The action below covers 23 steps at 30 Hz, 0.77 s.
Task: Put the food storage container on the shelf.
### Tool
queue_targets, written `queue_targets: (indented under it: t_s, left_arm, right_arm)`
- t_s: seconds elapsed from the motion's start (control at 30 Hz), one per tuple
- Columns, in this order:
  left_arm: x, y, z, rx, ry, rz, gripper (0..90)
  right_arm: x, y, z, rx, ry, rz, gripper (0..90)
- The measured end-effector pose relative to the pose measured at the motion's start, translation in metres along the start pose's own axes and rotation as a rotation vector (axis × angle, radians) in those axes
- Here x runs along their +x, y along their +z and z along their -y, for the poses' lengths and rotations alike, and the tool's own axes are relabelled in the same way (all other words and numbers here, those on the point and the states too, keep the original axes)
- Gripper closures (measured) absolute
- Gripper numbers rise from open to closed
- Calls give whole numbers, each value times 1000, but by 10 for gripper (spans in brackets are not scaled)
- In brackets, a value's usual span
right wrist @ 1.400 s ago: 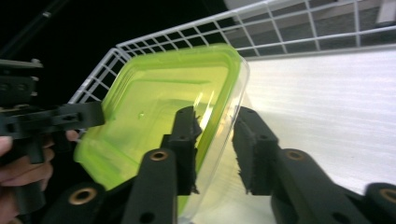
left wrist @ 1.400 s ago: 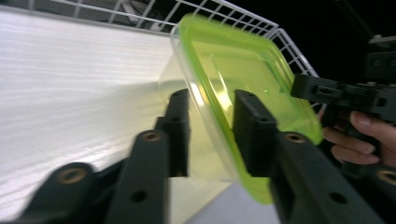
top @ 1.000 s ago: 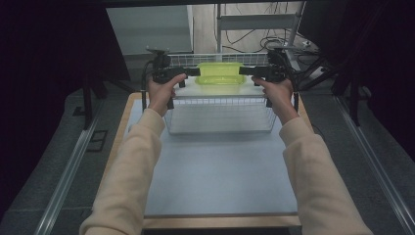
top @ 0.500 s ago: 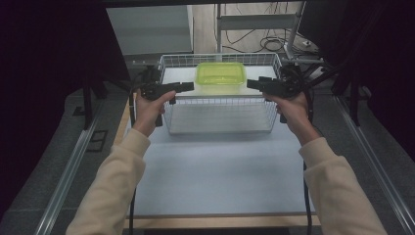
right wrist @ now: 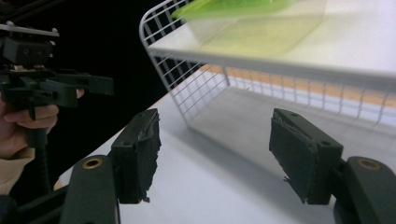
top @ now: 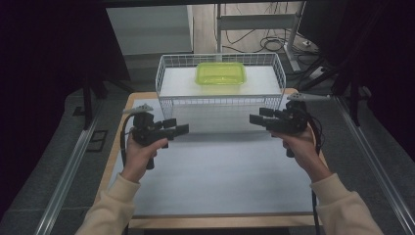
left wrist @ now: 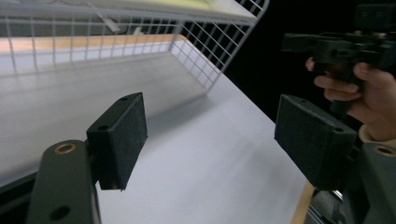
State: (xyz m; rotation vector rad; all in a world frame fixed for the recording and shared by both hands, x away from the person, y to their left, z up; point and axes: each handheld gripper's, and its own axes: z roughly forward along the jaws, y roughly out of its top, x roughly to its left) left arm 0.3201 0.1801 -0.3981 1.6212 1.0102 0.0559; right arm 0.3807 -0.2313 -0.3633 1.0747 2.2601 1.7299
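A green lidded container (top: 220, 73) lies on a white board inside the white wire basket (top: 169, 104) at the far side of the table. My left gripper (top: 179, 128) hovers in front of the basket's left corner, open and empty, its jaws pointing right. My right gripper (top: 255, 118) hovers before the right corner, pointing left; its jaws have just been opening and nothing is between them. In the left gripper view my left gripper (left wrist: 212, 142) faces bare table. In the right gripper view my right gripper (right wrist: 215, 158) faces the basket (right wrist: 187, 95) and container (right wrist: 254, 30).
A white mat (top: 220, 181) covers the wooden table (top: 120, 132) between the basket and the person. Dark stands and cables crowd the floor behind and beside the table. Metal rails (top: 66, 176) run along both sides.
Both grippers have drawn back from the ends of the green container toward the person and sunk lower. The container stays in the basket.
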Motion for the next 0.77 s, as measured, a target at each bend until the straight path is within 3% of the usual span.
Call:
queue_targets:
  t_s: [0.07,0.1,0.13,0.2,0.43,0.57,0.77]
  left_arm:
    - [-4,-4,20,7,13,8,253]
    - [-4,-4,20,7,13,8,253]
    - [-5,-6,34,16,23,17,253]
    - [-6,-5,46,31,17,22,254]
    - [-4,-1,77,73,0,13,255]
    - [-3,1,79,72,1,9,256]
    - [-3,3,81,76,-5,3,256]
  right_arm:
    - [1,-6,22,4,-3,-24,336]
    - [2,-7,30,7,-8,-26,336]
    - [2,-9,38,13,-16,-24,335]
    - [2,-12,53,24,-22,-20,335]
    - [3,-14,94,80,-30,-6,334]
    - [5,-13,100,90,-46,-3,329]
    - [5,-19,100,60,-59,11,304]
